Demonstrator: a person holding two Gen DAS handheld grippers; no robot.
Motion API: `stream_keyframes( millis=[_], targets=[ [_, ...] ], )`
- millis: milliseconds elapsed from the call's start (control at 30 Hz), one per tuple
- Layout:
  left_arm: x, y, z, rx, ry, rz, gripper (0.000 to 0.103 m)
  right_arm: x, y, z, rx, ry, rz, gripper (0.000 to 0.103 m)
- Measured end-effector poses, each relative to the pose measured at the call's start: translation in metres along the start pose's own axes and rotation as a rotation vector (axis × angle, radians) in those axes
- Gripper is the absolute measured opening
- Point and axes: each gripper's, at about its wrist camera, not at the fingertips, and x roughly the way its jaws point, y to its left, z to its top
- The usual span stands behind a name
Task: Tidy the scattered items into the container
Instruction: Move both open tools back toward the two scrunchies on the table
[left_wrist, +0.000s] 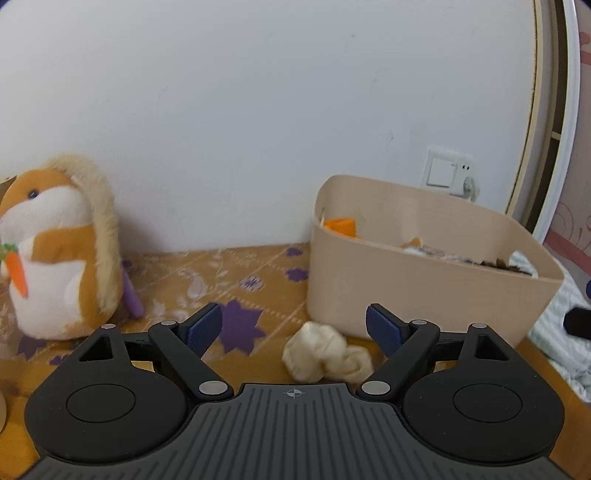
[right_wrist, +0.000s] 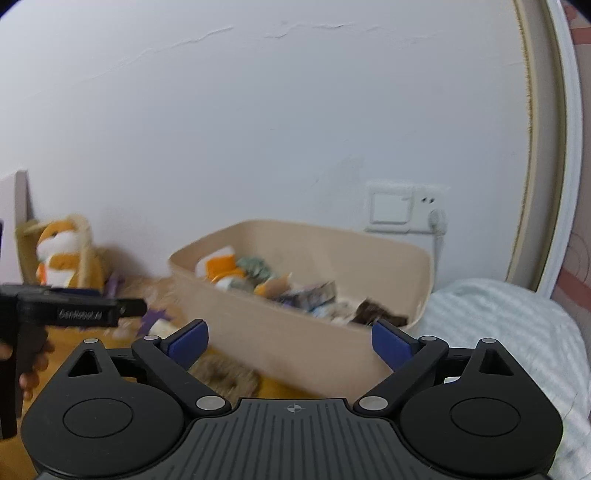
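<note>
Nearest the left hand-held gripper (left_wrist: 294, 332), whose fingers stand spread and hold nothing, a cream cloth bundle (left_wrist: 325, 352) lies on the patterned tabletop (left_wrist: 236, 273) at about 1 o'clock, just beside the front wall of the beige container (left_wrist: 424, 280). At 9 o'clock a plush hamster (left_wrist: 55, 254) sits upright with a purple item (left_wrist: 133, 295) behind it. Closing here could catch only a loose fold, so the soft bundle may unroll or slip; a finger might also knock the container wall. The right hand-held gripper (right_wrist: 290, 343), likewise spread and empty, faces the part-filled container, and its blurred view suggests motion that could bump the rim.
</note>
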Motion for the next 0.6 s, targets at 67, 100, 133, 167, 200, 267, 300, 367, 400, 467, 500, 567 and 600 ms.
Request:
stream_keyframes(
  millis=[67,100,133,167,200,267,300,367,400,467,500,567,600],
  targets=[
    [0.003,0.001,-0.004,0.005,0.015,-0.004,0.087,0.0,0.01,-0.008,-0.019,0.018,0.013,0.097],
    [0.005,0.003,-0.007,0.007,0.026,-0.01,0.087,0.002,0.014,-0.012,-0.028,0.027,0.017,0.097],
    [0.005,0.004,-0.01,0.01,0.038,-0.018,0.087,0.004,0.019,-0.016,-0.037,0.037,0.021,0.097],
    [0.002,0.007,-0.013,0.014,0.05,-0.027,0.087,0.006,0.023,-0.019,-0.045,0.048,0.026,0.097],
    [0.005,0.007,-0.015,0.02,0.06,-0.035,0.087,0.01,0.027,-0.023,-0.052,0.061,0.03,0.097],
    [0.003,0.008,-0.023,0.035,0.06,-0.028,0.087,0.017,0.034,-0.03,-0.064,0.085,0.035,0.097],
    [0.004,0.008,-0.024,0.041,0.059,-0.025,0.087,0.021,0.038,-0.033,-0.071,0.096,0.038,0.097],
    [0.008,0.009,-0.029,0.047,0.07,-0.042,0.087,0.03,0.044,-0.039,-0.085,0.114,0.035,0.097],
    [0.009,0.01,-0.03,0.047,0.077,-0.054,0.087,0.034,0.047,-0.041,-0.089,0.122,0.033,0.097],
    [0.012,0.011,-0.032,0.053,0.085,-0.085,0.087,0.042,0.049,-0.045,-0.091,0.139,0.038,0.097],
    [0.014,0.01,-0.033,0.06,0.086,-0.097,0.087,0.045,0.05,-0.047,-0.09,0.147,0.041,0.097],
    [0.017,0.009,-0.034,0.068,0.083,-0.112,0.087,0.053,0.052,-0.051,-0.088,0.162,0.042,0.097],
    [0.02,0.008,-0.034,0.067,0.083,-0.12,0.087,0.058,0.052,-0.052,-0.086,0.168,0.041,0.097]
  ],
)
